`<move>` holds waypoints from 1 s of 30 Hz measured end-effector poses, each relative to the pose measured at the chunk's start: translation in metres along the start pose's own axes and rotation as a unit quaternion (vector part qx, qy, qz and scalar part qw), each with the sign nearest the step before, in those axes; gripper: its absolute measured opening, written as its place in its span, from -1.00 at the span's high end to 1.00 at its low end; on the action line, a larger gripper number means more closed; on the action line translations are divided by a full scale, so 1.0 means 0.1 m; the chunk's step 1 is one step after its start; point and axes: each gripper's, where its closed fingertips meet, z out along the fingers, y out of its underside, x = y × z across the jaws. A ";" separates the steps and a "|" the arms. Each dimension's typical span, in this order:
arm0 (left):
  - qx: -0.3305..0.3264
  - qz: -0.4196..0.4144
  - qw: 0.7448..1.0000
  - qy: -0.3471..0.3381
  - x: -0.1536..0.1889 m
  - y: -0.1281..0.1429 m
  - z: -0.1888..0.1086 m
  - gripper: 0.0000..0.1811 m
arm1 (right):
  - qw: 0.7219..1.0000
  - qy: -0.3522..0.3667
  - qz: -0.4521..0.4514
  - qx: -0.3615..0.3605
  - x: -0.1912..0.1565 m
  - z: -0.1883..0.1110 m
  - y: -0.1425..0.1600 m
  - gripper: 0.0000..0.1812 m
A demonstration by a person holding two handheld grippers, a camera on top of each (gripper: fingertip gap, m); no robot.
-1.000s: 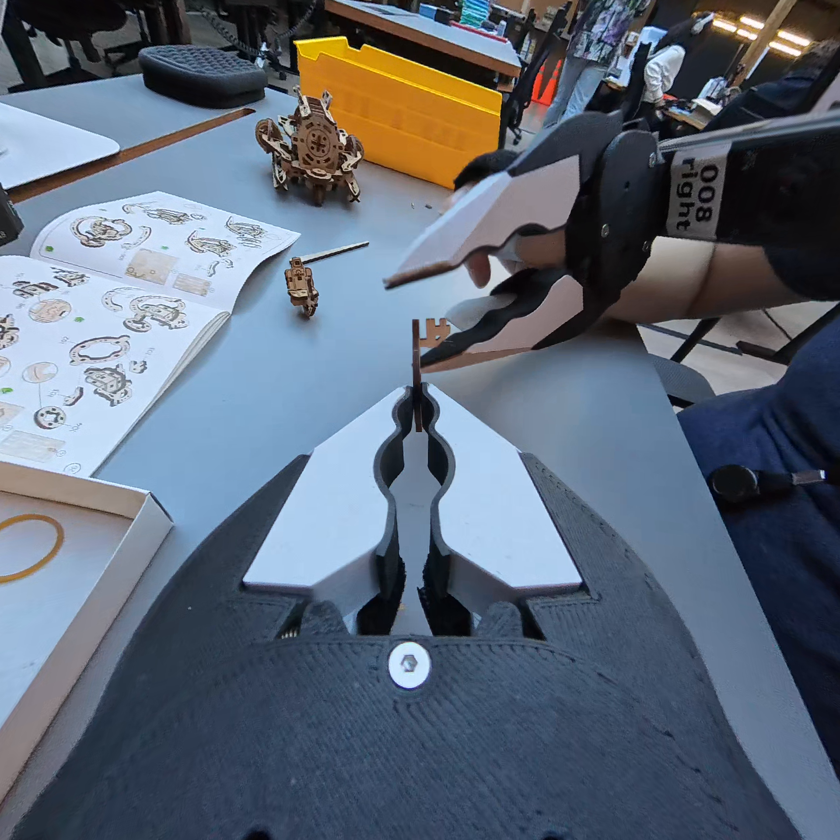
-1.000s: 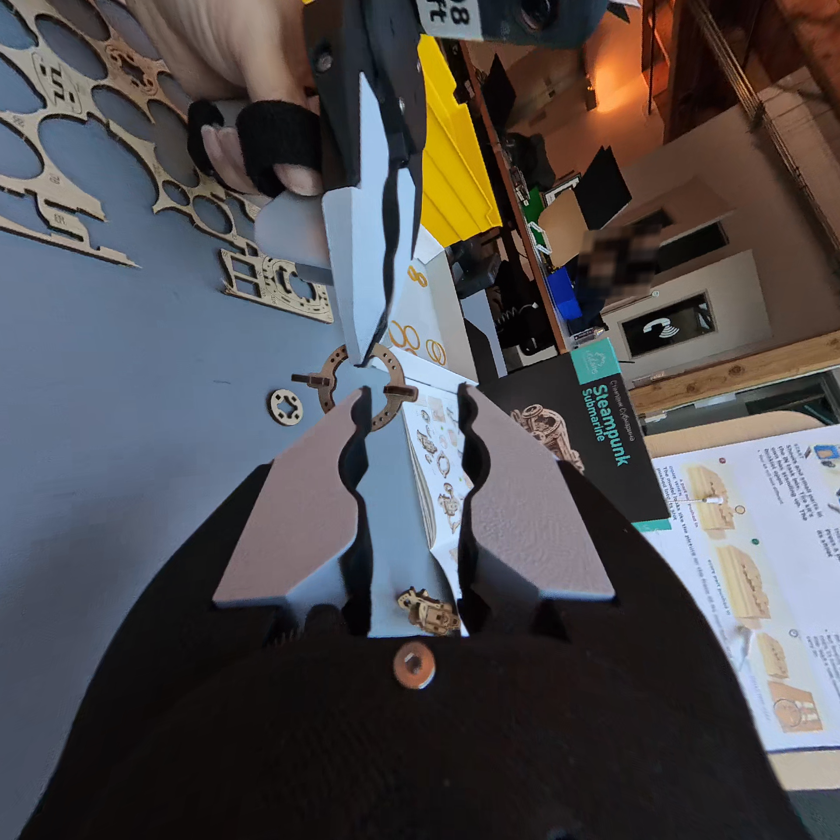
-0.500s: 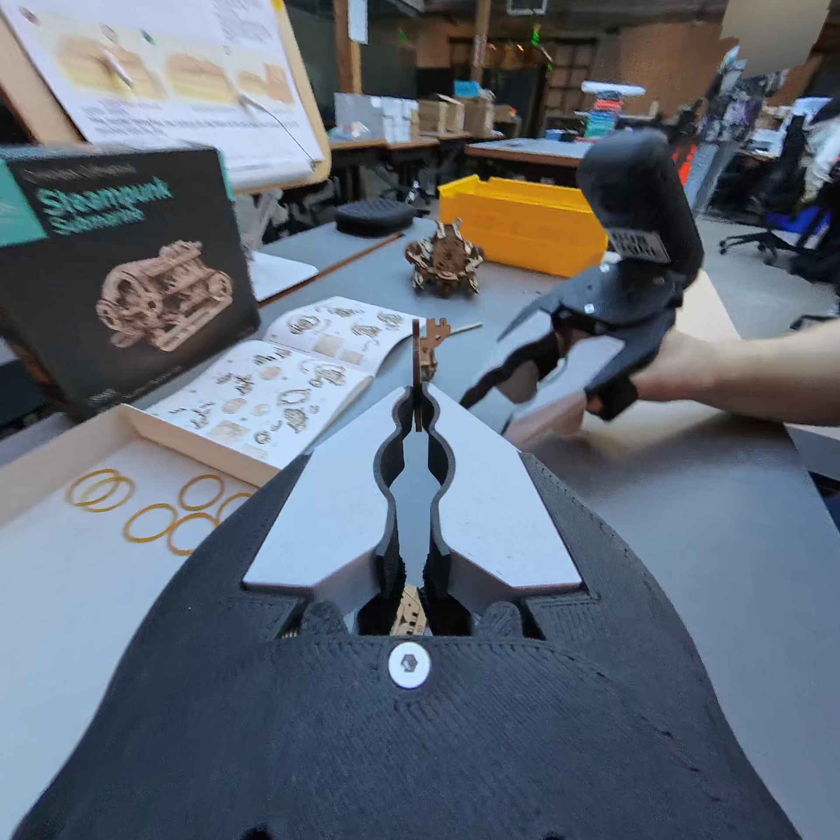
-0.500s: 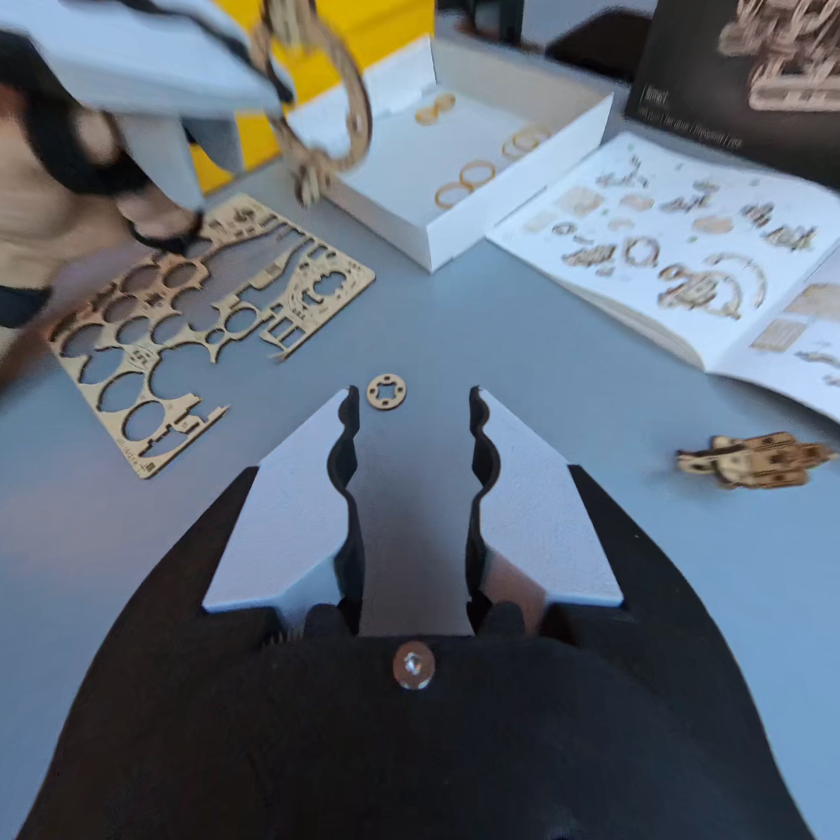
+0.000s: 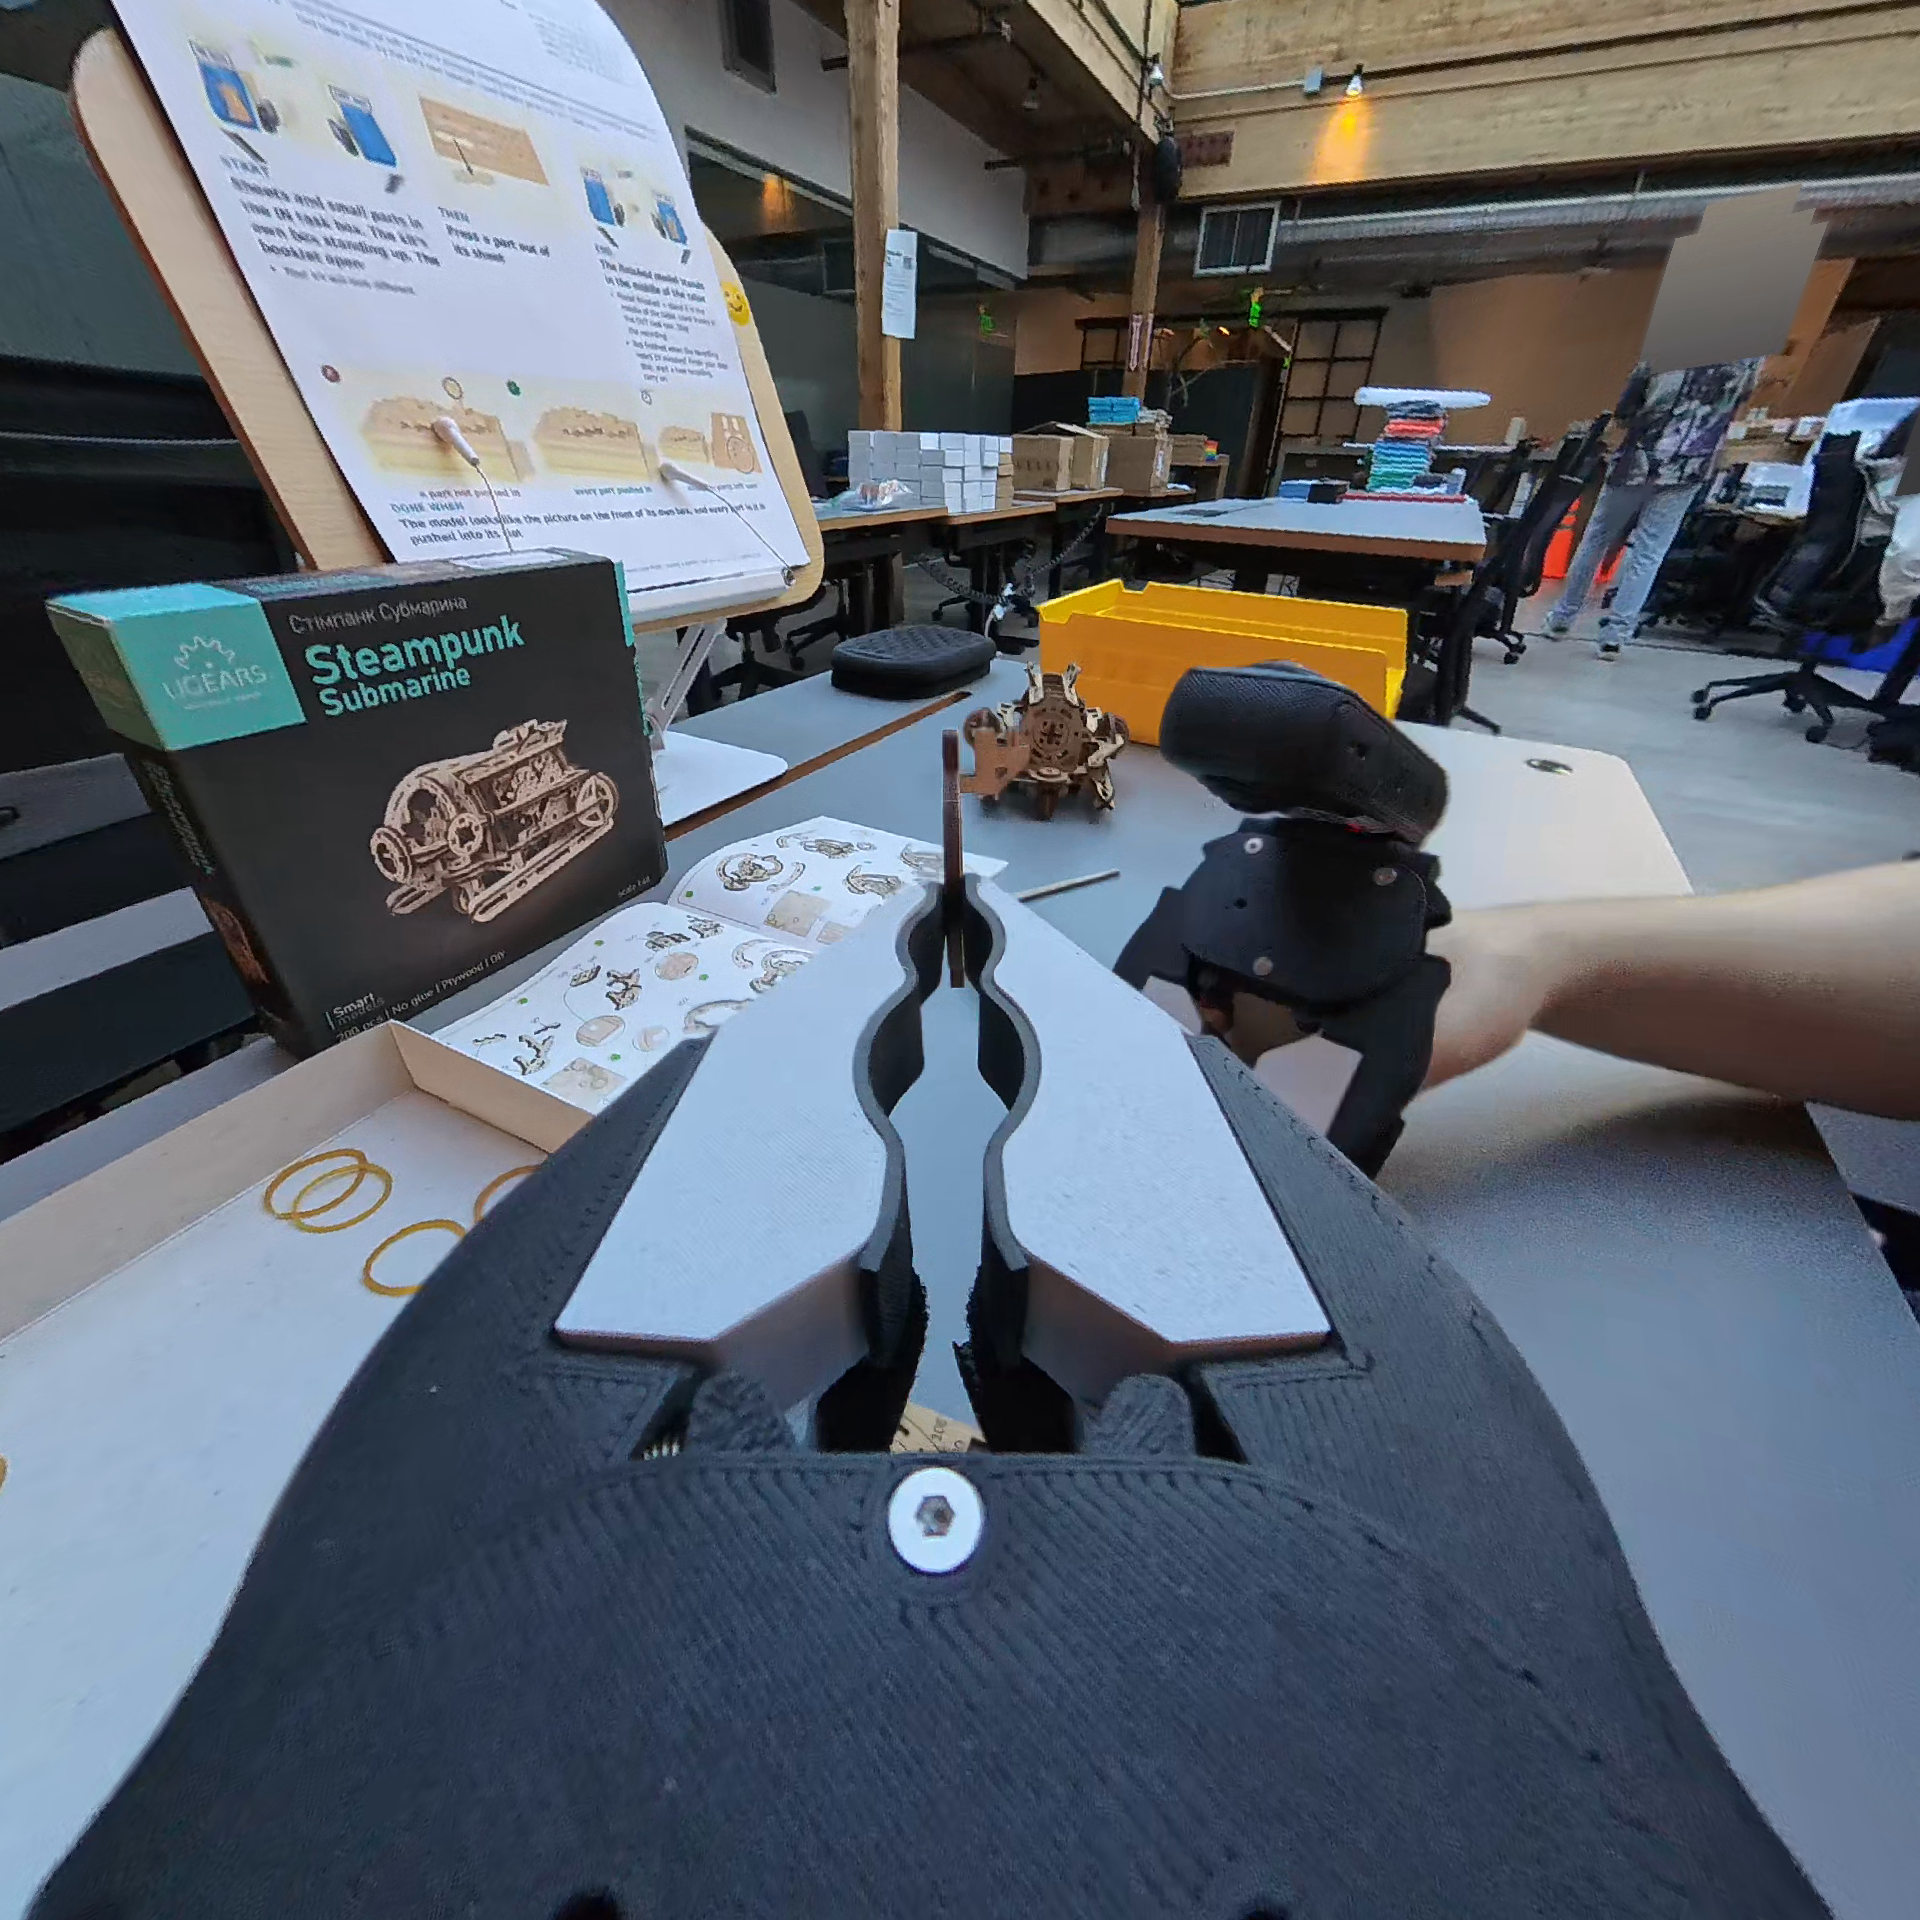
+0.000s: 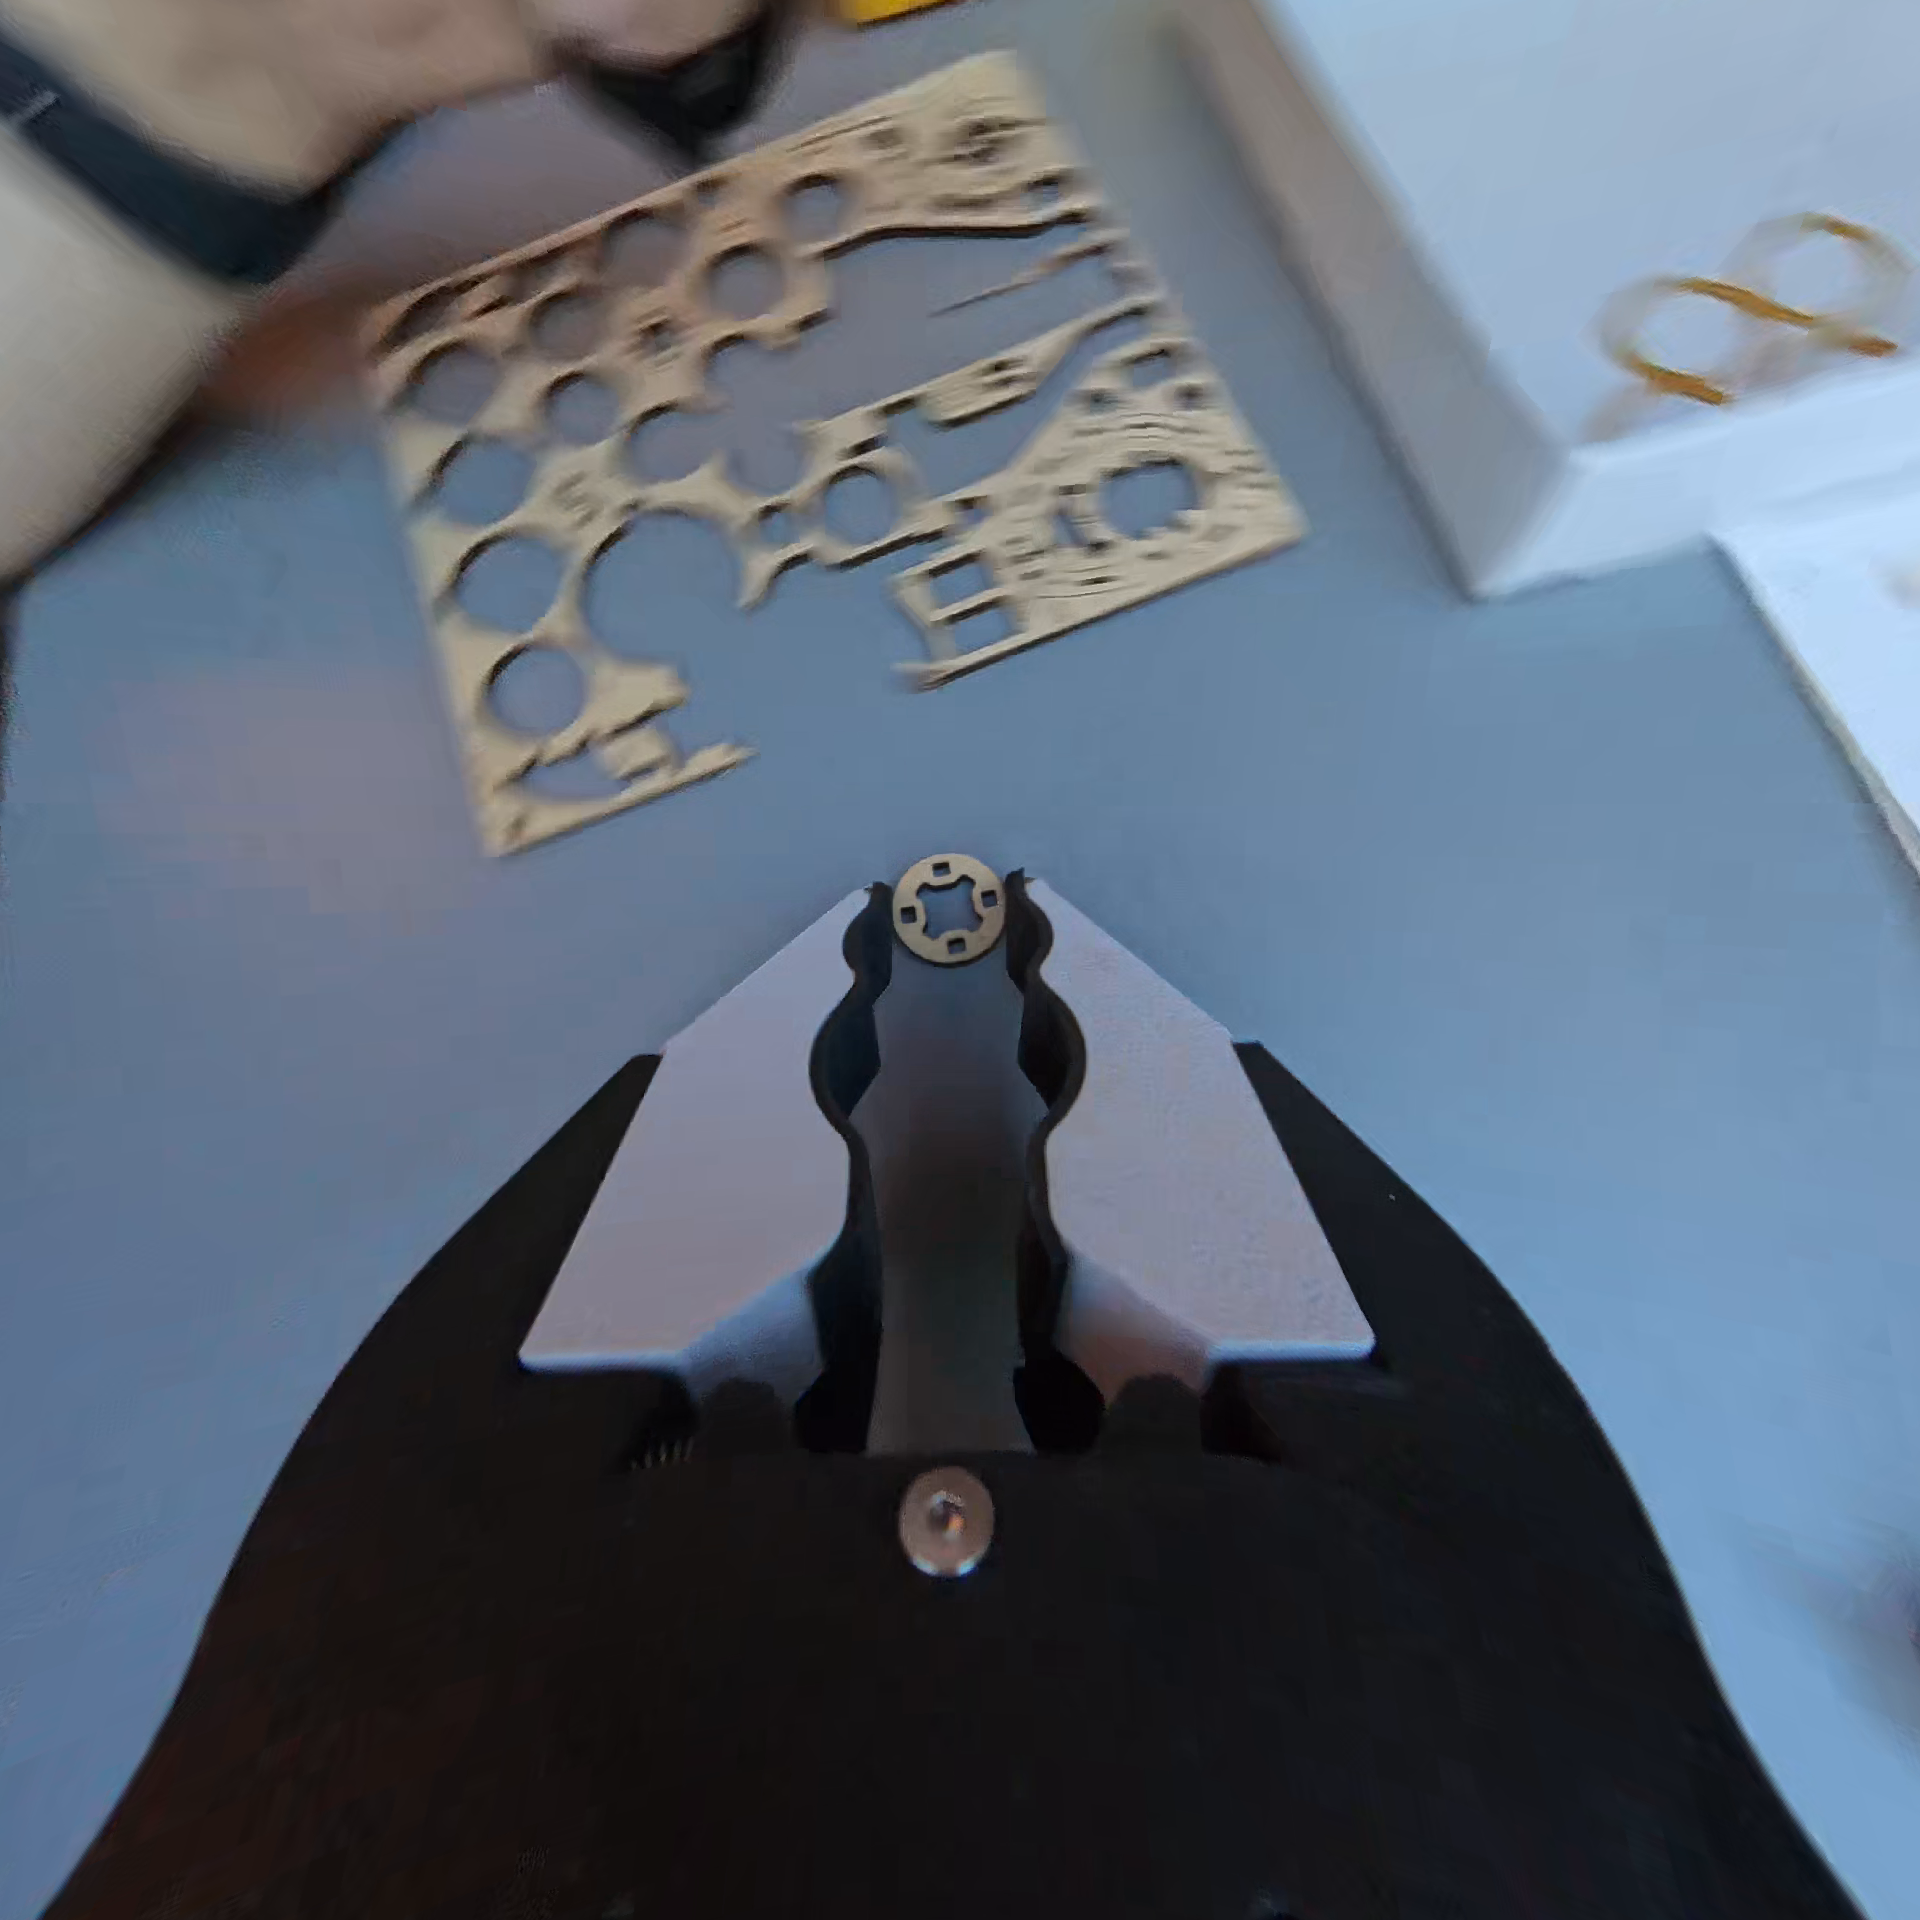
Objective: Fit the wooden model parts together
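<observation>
- Left hand-held gripper (image 5: 953,940) — fingers pressed together on a thin wooden ring part (image 5: 951,831), seen edge-on and standing upright above the desk (image 5: 1558,1299). Held aloft this way, its small tab at 1 o'clock stays exposed, probably to receive the next piece.
- Right hand-held gripper (image 6: 948,914) — lowered to the desk, fingers narrowed about a small wooden disc (image 6: 948,911) with a cross-shaped hole. The disc lies flat between the tips; whether they already grip it cannot be told.
- Punched-out wooden sheet (image 6: 790,447) lies at 11 o'clock from the disc, well apart, so the pick-up has bare desk on all sides.
- White tray (image 6: 1475,436) with rubber bands (image 6: 1745,312) sits at 2 o'clock — its wall is the nearest edge to avoid when lifting.
- In the left view, the instruction booklet (image 5: 665,966) and kit box (image 5: 395,779) crowd 10 o'clock; the built sub-assembly (image 5: 1044,743) stands at 12 o'clock, near a yellow bin (image 5: 1226,644). Open room lies toward 3 o'clock.
</observation>
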 end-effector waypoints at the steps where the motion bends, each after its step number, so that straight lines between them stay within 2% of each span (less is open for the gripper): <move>1: 0.006 0.004 1.000 -0.008 0.00 -0.03 0.00 1.00 | 0.996 -0.060 -0.070 -0.012 -0.11 -0.05 0.07 0.77; 3: 0.008 0.019 0.999 -0.024 0.01 -0.07 0.01 1.00 | 0.971 -0.140 -0.194 -0.022 -0.22 -0.18 0.22 0.77; 4: 0.005 0.031 0.999 -0.035 0.01 -0.07 0.01 1.00 | 0.961 -0.172 -0.217 -0.024 -0.23 -0.23 0.26 0.77; 6: 0.000 0.045 0.998 -0.049 0.05 -0.06 0.04 1.00 | 0.948 -0.228 -0.218 -0.038 -0.24 -0.30 0.31 0.77; 9: -0.042 0.007 0.995 -0.089 0.04 0.07 0.12 1.00 | 0.940 -0.239 -0.239 -0.048 -0.20 -0.33 0.33 0.77; 11: -0.071 -0.015 0.991 -0.109 0.12 0.19 0.15 1.00 | 0.950 -0.216 -0.222 -0.031 -0.17 -0.38 0.26 0.53; 13: -0.092 -0.018 0.987 -0.128 0.23 0.33 0.16 1.00 | 0.967 -0.189 -0.171 0.029 -0.14 -0.54 0.06 0.47; 15: -0.103 -0.001 0.987 -0.127 0.37 0.44 0.18 1.00 | 0.979 -0.132 -0.102 0.116 -0.01 -0.75 -0.25 0.53; 16: -0.105 0.012 0.987 -0.123 0.43 0.49 0.20 1.00 | 0.981 -0.120 -0.064 0.141 0.04 -0.85 -0.34 0.60; 17: -0.109 0.023 0.987 -0.114 0.48 0.55 0.22 1.00 | 0.978 -0.137 -0.040 0.152 -0.01 -0.94 -0.38 0.61; 20: -0.108 0.022 0.992 -0.058 0.62 0.65 0.31 1.00 | 0.980 -0.142 -0.002 0.138 -0.03 -0.95 -0.32 0.63; 23: -0.127 0.025 0.989 -0.078 0.50 0.72 0.31 1.00 | 0.991 -0.058 0.066 0.097 0.16 -0.84 -0.14 0.71; 25: -0.142 0.038 0.984 -0.097 0.43 0.76 0.29 1.00 | 0.989 0.002 0.086 0.121 0.18 -0.84 -0.16 0.83; 30: -0.130 0.055 0.985 -0.098 0.46 0.80 0.34 1.00 | 0.974 0.133 0.129 0.126 0.23 -0.75 -0.16 0.85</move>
